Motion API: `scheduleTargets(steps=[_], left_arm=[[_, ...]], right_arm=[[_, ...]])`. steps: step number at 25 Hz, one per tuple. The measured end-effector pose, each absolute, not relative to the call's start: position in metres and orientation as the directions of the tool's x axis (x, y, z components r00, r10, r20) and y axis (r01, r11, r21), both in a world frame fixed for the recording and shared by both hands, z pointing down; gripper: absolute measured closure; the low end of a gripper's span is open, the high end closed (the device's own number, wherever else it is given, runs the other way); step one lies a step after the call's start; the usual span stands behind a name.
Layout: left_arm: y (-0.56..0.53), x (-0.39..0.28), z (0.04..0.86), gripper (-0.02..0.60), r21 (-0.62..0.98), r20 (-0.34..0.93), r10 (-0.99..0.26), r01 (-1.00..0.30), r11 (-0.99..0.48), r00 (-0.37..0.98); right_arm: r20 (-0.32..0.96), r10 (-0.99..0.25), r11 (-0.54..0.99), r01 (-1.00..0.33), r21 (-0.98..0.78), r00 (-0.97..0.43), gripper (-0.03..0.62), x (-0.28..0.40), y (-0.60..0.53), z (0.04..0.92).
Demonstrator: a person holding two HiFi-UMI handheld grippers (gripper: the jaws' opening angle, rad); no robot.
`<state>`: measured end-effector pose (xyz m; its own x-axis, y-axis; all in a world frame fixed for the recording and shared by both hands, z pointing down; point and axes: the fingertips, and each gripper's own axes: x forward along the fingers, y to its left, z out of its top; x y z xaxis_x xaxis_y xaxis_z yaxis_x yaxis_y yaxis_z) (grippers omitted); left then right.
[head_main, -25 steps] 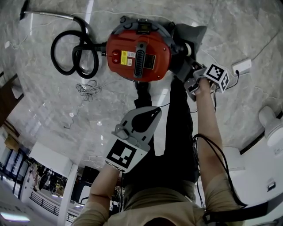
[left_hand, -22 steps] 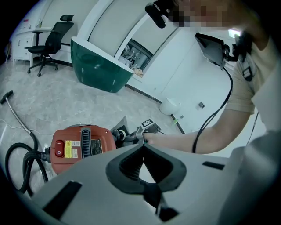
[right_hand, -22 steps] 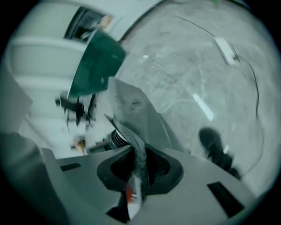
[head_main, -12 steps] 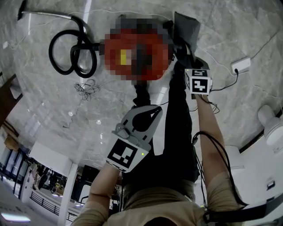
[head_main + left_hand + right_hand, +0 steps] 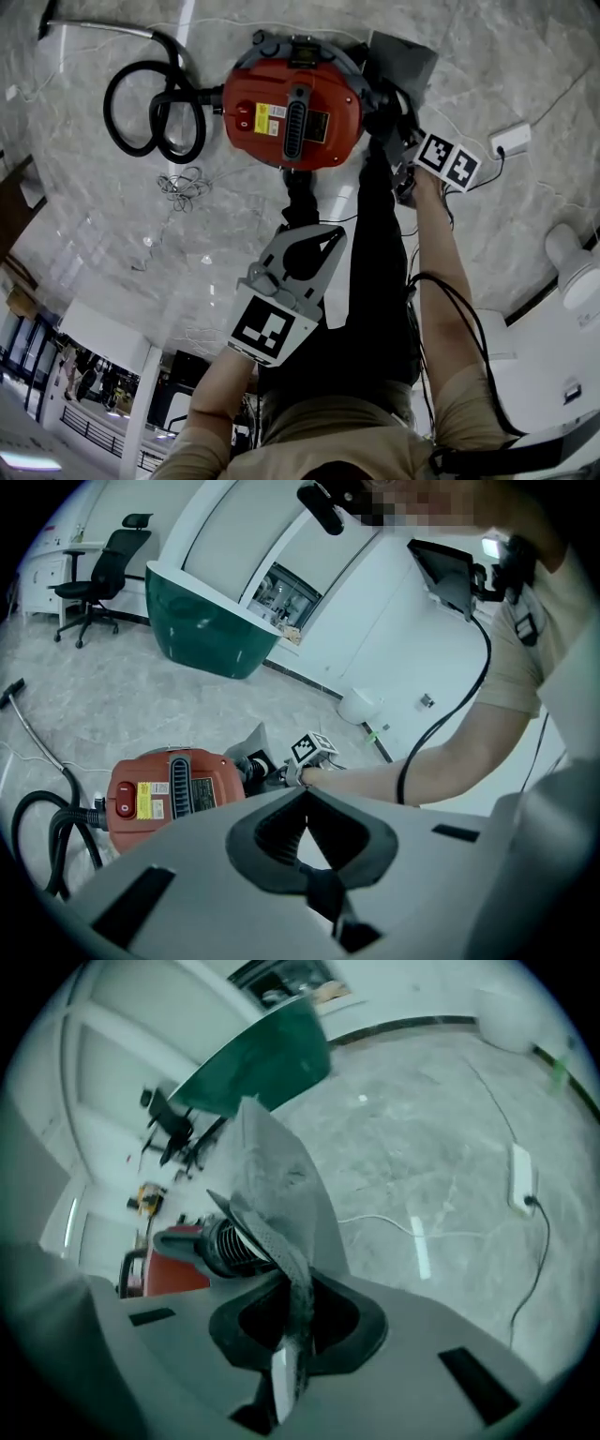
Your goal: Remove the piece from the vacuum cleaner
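the left gripper fills the bottom of the view, its jaws met at the tips with nothing between them; beyond them a red vacuum cleaner sits on the pale marble floor, a black hose looping off its left side; a grey piece stands up at its right side; the right gripper, on an outstretched arm, is at that piece, its jaws too small to read; a green curved counter and an office chair stand further back
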<state>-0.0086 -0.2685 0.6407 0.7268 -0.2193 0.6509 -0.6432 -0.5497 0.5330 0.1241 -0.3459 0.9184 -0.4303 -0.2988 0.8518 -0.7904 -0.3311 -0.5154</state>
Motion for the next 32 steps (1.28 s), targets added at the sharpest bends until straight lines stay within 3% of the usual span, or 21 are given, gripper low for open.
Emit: scheduleTargets(steps=[3,5,13,20,32], left_arm=[[-0.269,-0.011,0.639,0.578,0.535,0.644,-0.227,-0.641,-0.550,0.731],[-0.268,-0.013,0.642,0.578,0.532,0.647,-0.232,-0.648,-0.545,0.727],[-0.260,0.000,0.648,0.578,0.550,0.646,-0.208,-0.637,-0.540,0.734],[-0.263,0.005,0.646,0.578,0.542,0.650,-0.205,-0.635,-0.550,0.732],[-0.268,-0.015,0.622,0.578,0.493,0.658,-0.251,-0.658,-0.569,0.710]], right_arm=[[0.939,-0.205,0.192,-0.952,-0.237,-0.276,0.576,0.138,-0.352,0.919],[0.950,-0.228,0.321,-0.938,-0.134,-0.214,0.577,0.145,-0.361,0.918],[0.934,-0.218,0.344,-0.918,-0.197,-0.282,0.579,0.144,-0.353,0.914],[0.915,-0.267,0.276,-0.933,-0.229,-0.303,0.579,0.151,-0.367,0.901],[0.879,-0.343,0.003,-0.936,-0.351,-0.331,0.579,0.183,-0.379,0.860]])
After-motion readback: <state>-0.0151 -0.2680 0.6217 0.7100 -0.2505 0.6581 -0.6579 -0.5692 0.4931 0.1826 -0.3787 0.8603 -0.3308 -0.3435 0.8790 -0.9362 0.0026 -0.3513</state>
